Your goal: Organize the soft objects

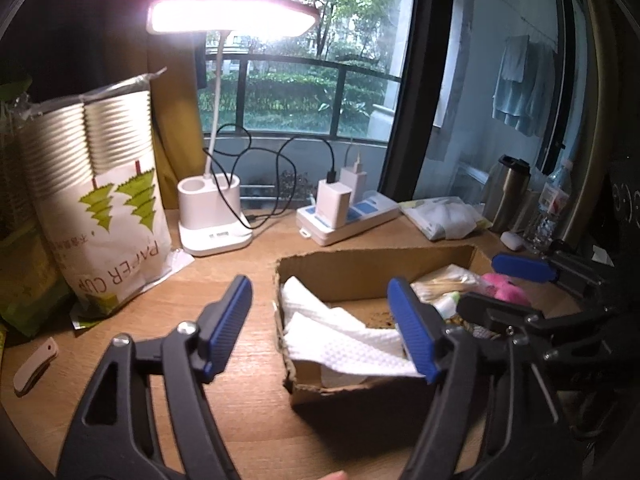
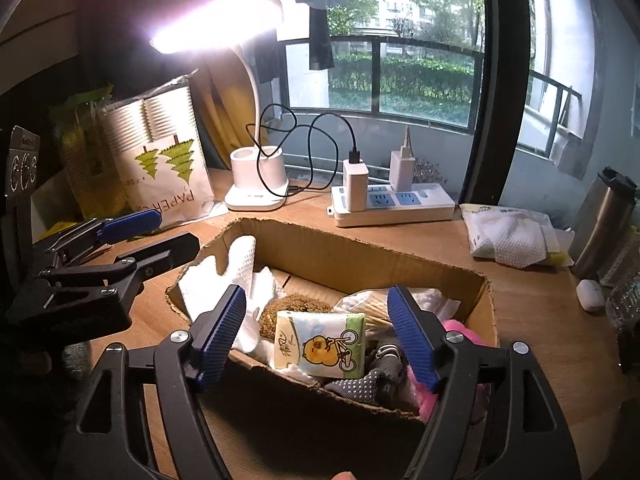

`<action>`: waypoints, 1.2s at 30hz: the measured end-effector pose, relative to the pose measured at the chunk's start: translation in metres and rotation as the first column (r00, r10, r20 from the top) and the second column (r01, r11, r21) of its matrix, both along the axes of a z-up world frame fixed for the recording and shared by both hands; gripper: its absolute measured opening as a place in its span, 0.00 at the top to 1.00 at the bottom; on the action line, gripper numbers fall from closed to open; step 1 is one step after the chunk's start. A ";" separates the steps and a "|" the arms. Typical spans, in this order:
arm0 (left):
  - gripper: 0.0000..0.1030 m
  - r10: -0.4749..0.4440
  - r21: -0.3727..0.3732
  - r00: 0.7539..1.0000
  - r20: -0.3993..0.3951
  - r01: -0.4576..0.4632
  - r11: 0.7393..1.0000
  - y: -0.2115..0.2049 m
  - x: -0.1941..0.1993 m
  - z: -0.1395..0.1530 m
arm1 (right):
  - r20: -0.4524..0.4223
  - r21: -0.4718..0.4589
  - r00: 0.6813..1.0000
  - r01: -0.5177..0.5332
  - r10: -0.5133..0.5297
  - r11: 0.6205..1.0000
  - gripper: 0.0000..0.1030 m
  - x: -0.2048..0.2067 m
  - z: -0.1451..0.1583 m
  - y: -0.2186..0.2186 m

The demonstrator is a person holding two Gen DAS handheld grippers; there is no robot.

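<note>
A wooden desk (image 1: 240,272) sits by a window. Through my left wrist camera, my left gripper (image 1: 320,328) gapes empty near the torn cardboard box (image 1: 360,268), white paper towels (image 1: 340,332) just ahead. My right wrist camera alone shows a cartoon-printed tissue pack (image 2: 320,344) in the box, between my right gripper's (image 2: 316,332) spread, empty jaws.

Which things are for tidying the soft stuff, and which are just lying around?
For the job: brown cardboard box, white paper towels, cartoon tissue pack, pink fluffy toy.

Lying about: white desk lamp, white power strip, paper cup bag, steel flask.
</note>
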State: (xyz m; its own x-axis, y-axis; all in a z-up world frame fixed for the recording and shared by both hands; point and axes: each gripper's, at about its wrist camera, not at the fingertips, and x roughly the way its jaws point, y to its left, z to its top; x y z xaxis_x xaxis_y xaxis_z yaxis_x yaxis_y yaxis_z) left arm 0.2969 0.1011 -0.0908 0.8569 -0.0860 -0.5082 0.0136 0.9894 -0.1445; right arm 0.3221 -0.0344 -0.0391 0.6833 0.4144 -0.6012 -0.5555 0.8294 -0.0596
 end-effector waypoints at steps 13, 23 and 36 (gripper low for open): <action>0.29 -0.017 0.023 0.999 0.047 0.016 1.000 -0.013 -0.034 0.024 | 0.044 0.015 0.999 0.010 -0.011 1.000 0.26 -0.031 0.018 -0.011; 0.29 -0.032 0.039 0.996 0.078 0.029 0.999 -0.026 -0.063 0.037 | 0.078 0.020 0.996 0.028 -0.030 0.999 0.26 -0.059 0.031 -0.028; 0.29 -0.049 0.067 0.992 0.120 0.041 0.997 -0.043 -0.101 0.057 | 0.125 0.049 0.990 0.052 -0.058 0.997 0.26 -0.097 0.047 -0.053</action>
State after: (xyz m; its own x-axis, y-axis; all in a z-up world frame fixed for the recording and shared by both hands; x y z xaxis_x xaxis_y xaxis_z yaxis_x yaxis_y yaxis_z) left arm 0.1957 0.0585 -0.0339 0.9086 -0.0964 -0.4063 0.0720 0.9946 -0.0749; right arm 0.2251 -0.0874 0.0074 0.7751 0.3988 -0.4901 -0.4993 0.8619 -0.0884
